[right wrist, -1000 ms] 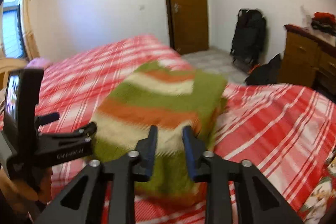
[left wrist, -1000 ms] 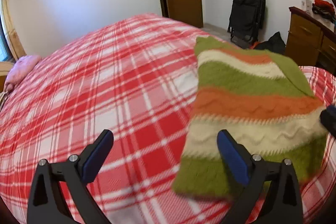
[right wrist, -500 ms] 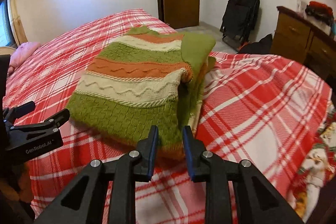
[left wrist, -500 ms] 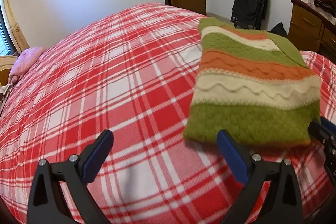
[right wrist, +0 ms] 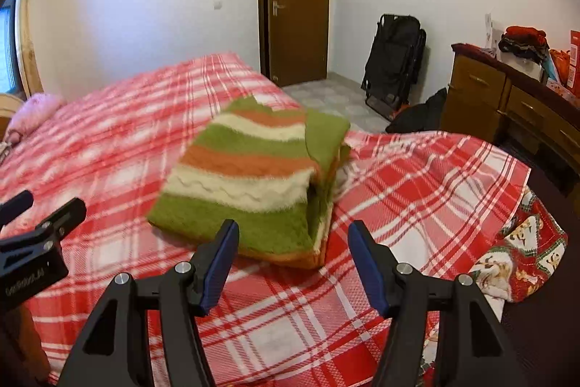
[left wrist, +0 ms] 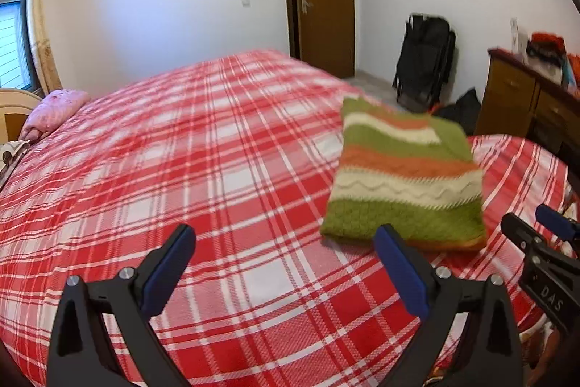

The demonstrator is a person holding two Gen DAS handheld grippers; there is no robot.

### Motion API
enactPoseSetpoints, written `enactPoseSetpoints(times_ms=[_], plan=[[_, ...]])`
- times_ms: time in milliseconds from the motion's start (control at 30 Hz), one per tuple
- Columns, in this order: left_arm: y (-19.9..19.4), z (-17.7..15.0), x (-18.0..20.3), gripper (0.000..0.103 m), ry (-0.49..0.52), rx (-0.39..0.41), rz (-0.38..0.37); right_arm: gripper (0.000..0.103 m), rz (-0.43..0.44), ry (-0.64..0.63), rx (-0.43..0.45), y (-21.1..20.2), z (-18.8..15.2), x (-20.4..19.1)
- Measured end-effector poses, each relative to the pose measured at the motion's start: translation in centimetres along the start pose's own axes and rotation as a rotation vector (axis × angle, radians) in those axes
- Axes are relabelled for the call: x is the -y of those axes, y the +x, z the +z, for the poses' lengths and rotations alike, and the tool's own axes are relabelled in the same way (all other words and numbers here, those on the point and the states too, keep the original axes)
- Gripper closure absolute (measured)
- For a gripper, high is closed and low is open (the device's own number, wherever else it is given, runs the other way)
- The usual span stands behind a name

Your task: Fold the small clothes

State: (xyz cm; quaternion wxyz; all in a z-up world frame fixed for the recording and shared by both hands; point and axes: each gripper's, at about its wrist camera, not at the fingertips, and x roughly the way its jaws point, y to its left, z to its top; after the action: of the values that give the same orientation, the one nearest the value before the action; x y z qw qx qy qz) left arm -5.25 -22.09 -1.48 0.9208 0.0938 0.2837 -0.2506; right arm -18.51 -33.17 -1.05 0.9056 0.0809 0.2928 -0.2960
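A folded knit sweater (left wrist: 402, 176) with green, orange and cream stripes lies flat on the red plaid bed (left wrist: 217, 169). It also shows in the right wrist view (right wrist: 253, 184), with its stacked folded edges facing right. My left gripper (left wrist: 286, 263) is open and empty, held above the bed to the left of the sweater's near edge. My right gripper (right wrist: 291, 260) is open and empty, just in front of the sweater's near right corner. Each gripper shows at the edge of the other's view: the right one (left wrist: 536, 242) and the left one (right wrist: 40, 216).
A pink pillow (left wrist: 54, 109) lies at the bed's far left. A brown door (right wrist: 295, 6), a black folded stroller (right wrist: 393, 60) and a wooden dresser (right wrist: 507, 100) with piled items stand beyond the bed. A patterned cloth (right wrist: 522, 252) hangs at the bed's right corner.
My right gripper has opened and drawn back from the sweater, which now lies on the bed. Both grippers have pulled back and up, so the sweater looks farther away.
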Motion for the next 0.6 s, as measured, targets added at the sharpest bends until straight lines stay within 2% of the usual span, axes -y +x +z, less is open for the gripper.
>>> enactPoseSetpoints(times_ms=[133,267,433,600], plan=[[-2.2,0.2,-0.9,0.0,-0.017,0.07,0.038,0.038,0.032,0.016,0.026,-1.7,1.0,-0.5],[-3.2,0.5,-1.1,0.0,-0.02,0.113,0.039,0.038,0.04,0.041,0.02,-2.5,1.4,-0.6],[-3.5,0.7,-0.4,0.0,-0.006,0.106,0.027,0.038,0.013,0.05,0.052,-4.0,1.4,-0.2],[-5.2,0.8,0.2,0.0,0.01,0.124,0.032,0.038,-0.005,0.051,0.132,-6.7,1.9,0.0]])
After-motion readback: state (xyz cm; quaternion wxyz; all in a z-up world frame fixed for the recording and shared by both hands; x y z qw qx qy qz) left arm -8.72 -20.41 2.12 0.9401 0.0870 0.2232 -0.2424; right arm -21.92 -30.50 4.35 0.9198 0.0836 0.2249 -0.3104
